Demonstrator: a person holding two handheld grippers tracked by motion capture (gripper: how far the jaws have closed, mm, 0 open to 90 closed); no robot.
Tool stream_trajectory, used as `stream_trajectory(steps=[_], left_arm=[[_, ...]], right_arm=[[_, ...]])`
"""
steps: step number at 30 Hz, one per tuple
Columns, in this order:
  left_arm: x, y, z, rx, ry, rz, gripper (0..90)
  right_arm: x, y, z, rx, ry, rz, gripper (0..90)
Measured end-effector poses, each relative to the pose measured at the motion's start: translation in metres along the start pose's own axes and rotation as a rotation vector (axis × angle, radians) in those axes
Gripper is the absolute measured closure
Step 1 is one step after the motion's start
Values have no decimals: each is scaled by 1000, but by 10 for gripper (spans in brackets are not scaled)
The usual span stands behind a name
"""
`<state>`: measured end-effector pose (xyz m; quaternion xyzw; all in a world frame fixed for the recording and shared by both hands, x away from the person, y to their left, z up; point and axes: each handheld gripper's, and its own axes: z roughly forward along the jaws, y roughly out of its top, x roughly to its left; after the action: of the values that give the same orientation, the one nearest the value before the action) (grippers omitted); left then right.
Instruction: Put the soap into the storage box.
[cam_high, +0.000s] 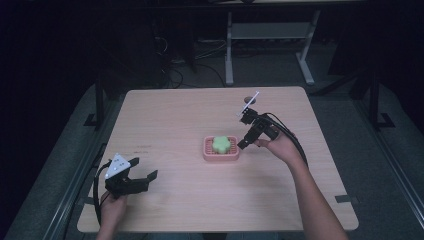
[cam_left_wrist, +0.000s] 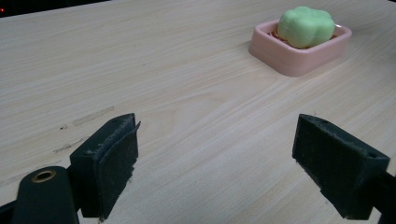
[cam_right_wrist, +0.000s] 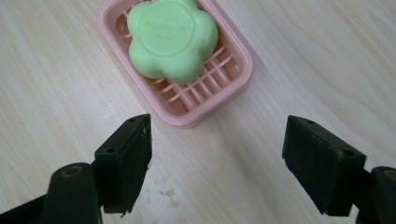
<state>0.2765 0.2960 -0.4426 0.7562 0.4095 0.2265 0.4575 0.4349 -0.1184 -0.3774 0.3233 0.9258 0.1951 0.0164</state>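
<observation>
A green flower-shaped soap (cam_high: 220, 144) (cam_right_wrist: 172, 38) (cam_left_wrist: 306, 26) lies in a pink slatted soap dish (cam_high: 220, 157) (cam_right_wrist: 229, 86) (cam_left_wrist: 289, 58) at the middle of the wooden table (cam_high: 175, 120). My right gripper (cam_high: 245, 143) (cam_right_wrist: 217, 161) hovers just right of the dish, open, jaws wide apart with nothing between them. My left gripper (cam_high: 144, 176) (cam_left_wrist: 215, 161) is near the table's front left corner, open and empty, pointing toward the dish from well away.
A small dark round hole (cam_high: 249, 100) marks the table's far side. A white-legged table frame (cam_high: 270, 35) stands on the floor behind. Bare wood stretches between the left gripper and the dish.
</observation>
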Motion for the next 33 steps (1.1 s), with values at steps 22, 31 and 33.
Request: stream_trajectory(steps=[22,31,33], left_arm=[[-1,0,1,7,0,2,140],[-2,0,1,7,-1,6,140],[-2,0,1,6,-1,7,140]], right_arm=[[-6,-32,-10,0,4,30,238],[-7,-46,-10,0,9,38,238],[-7,-50,-10,0,11,40,238]])
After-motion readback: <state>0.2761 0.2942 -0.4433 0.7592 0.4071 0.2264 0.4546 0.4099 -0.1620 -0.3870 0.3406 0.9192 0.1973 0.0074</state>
